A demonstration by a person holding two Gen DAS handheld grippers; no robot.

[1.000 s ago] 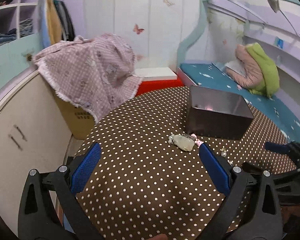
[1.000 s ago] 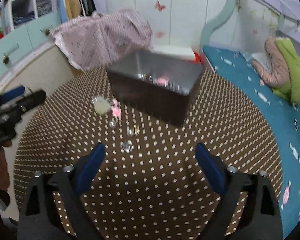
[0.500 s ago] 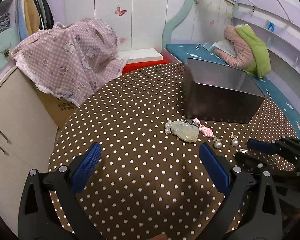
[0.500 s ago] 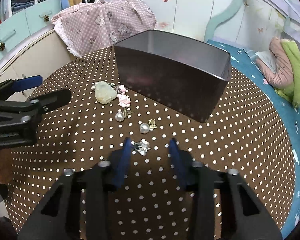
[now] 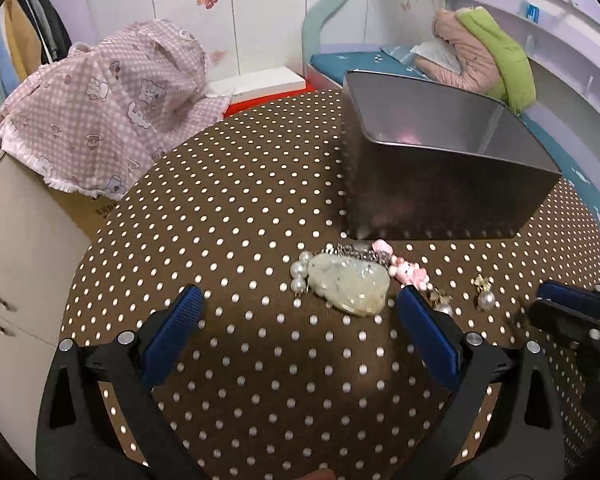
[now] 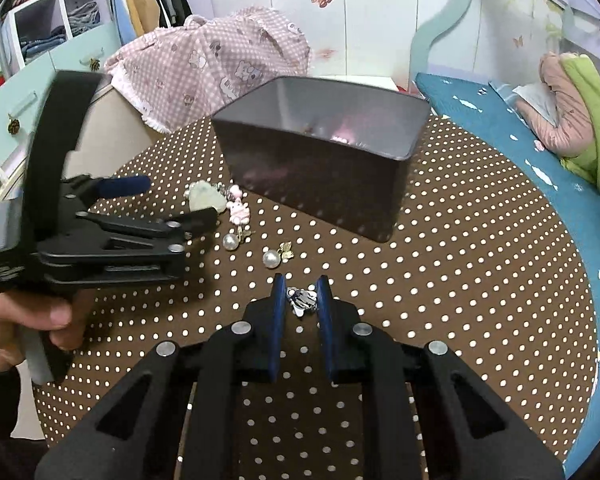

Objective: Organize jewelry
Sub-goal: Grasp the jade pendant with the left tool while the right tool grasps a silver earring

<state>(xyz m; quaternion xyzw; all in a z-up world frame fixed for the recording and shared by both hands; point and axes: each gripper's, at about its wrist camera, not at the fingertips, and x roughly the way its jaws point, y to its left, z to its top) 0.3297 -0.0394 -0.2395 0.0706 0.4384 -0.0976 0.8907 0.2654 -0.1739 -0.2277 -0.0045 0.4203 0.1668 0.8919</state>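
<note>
A dark metal box [image 5: 440,184] stands on the polka-dot table [image 5: 240,208]; it also shows in the right wrist view [image 6: 324,168]. In front of it lie a pale green jade pendant [image 5: 350,282] with pearls, a pink charm [image 5: 410,272] and two pearl earrings [image 6: 274,258]. My left gripper [image 5: 296,320] is open, its fingers either side of the space just short of the pendant. My right gripper [image 6: 301,300] has closed on a small silver charm [image 6: 302,299] that lies on the table.
A pink checked cloth [image 5: 108,108] covers a carton beyond the table's left edge. A bed with a teal cover [image 6: 540,152] runs along the right side. Cupboards [image 5: 16,248] stand to the left.
My right gripper's jaws have closed from wide open down onto the silver charm. My left gripper has moved closer to the jade pendant and stayed open.
</note>
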